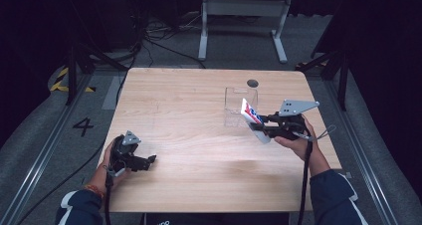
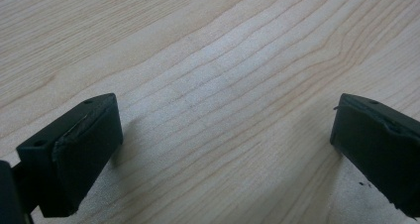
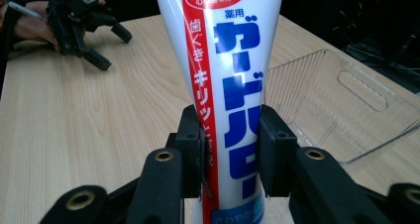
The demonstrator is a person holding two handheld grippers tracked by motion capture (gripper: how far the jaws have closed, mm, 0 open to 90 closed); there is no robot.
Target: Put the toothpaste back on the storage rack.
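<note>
A dark room with cables on a grey floor surrounds the light wooden desk [image 1: 199, 135], and a white metal stand is behind its far edge.

The toothpaste tube [image 3: 225, 85], white with a red stripe and blue letters, is pinched in the middle by the right gripper [image 3: 230, 154]. Its jaws press on both flat sides of the tube. In the high view the tube [image 1: 254, 120] hangs in the air over the right half of the desk, tilted, with its crimped end up and toward the far edge. Just beside it, toward the far right corner, stands a clear plastic box [image 1: 239, 108], open at the top and seemingly empty.

The work in hand seems to be to put the tube into this box. I judge these risks:
- The tube is soft and smooth, so it can slip or turn between the jaws if the hand tilts quickly.
- The box is light and its walls are hard to see, so the lower end of the tube can hit the near rim and push the box away or tip it.
- If the jaws let go too early, the tube falls on the desk beside the box.

The left gripper [image 1: 142, 160] rests near the near left corner of the desk, its jaws spread wide over bare wood. It is well apart from the box and cannot hold it steady from there.
</note>
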